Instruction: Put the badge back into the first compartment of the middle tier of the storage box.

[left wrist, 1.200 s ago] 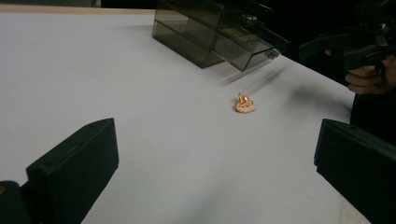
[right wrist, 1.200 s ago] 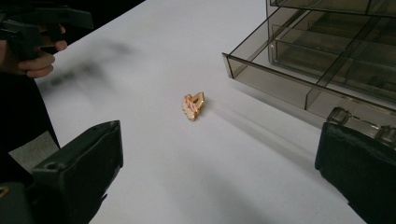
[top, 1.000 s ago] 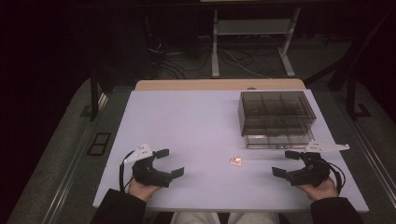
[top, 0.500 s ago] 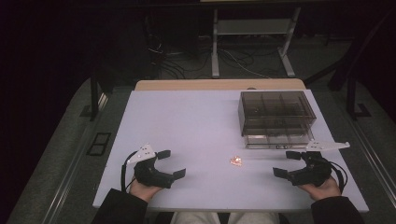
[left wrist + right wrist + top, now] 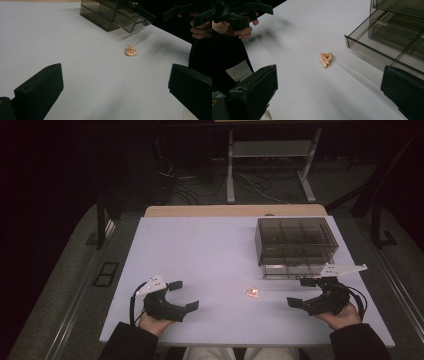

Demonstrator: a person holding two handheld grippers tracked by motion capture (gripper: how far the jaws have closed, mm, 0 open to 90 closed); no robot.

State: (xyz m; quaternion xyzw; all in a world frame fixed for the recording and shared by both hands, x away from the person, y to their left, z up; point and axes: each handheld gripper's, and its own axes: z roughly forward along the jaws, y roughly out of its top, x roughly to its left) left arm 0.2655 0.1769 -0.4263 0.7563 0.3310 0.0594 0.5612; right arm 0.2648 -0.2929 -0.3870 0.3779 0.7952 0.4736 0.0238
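High view shows our left claw and right claw both wide open, holding nothing. Between them, near the front edge of the surface, lies a tiny gold trinket. It looks light, hard and slippery; we should pinch its thin sides.

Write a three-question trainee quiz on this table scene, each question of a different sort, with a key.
1. True or false: the left gripper is shut on the small gold trinket.
2. Multiple choice: where is the smoky clear drawer box? A) at the table's near left corner B) on the right half of the table, beyond the right gripper C) on the floor
3. Fill in: the trinket lies on the table between the two ____.

Key
1. False: both grippers are open and the trinket lies apart from them.
2. B
3. grippers
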